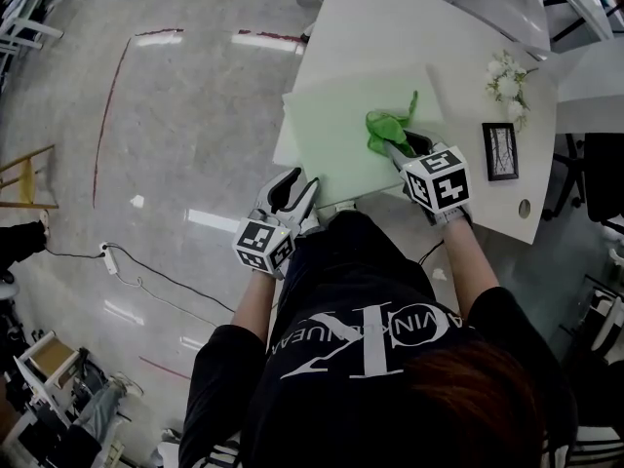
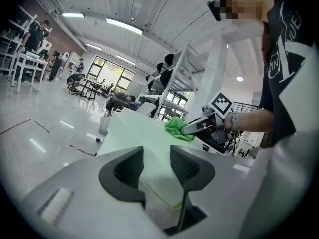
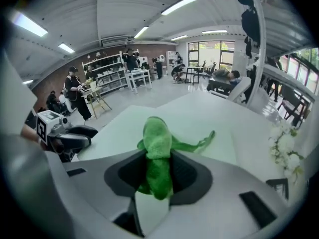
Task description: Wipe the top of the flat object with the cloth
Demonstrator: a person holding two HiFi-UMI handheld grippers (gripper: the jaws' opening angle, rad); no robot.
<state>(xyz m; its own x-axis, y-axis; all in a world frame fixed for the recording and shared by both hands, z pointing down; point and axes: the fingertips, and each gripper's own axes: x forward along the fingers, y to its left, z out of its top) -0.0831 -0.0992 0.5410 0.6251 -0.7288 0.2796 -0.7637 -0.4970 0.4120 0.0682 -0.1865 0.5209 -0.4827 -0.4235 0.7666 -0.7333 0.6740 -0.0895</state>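
My right gripper (image 1: 398, 152) is clamped on the green cloth (image 3: 157, 143), which rests on the pale green flat board (image 1: 336, 135) near its right edge. My left gripper (image 2: 157, 167) stands open at the board's near left corner. A picture frame (image 1: 500, 151) and white flowers (image 1: 507, 78) lie near the desk's (image 1: 390, 27) right edge.

Centre frame: pale green flat board (image 1: 336, 139) lies on white bench (image 1: 390, 27). R gripper (image 1: 398, 150), centre-right, has green cloth (image 1: 385, 125) bunched at its jaws, cloth resting on board's upper-right part. L gripper (image 1: 292, 189) is at board's lower-left corner. Far right on bench: small black picture frame (image 1: 500, 151), w/ white flowers (image 1: 507, 81) above it.
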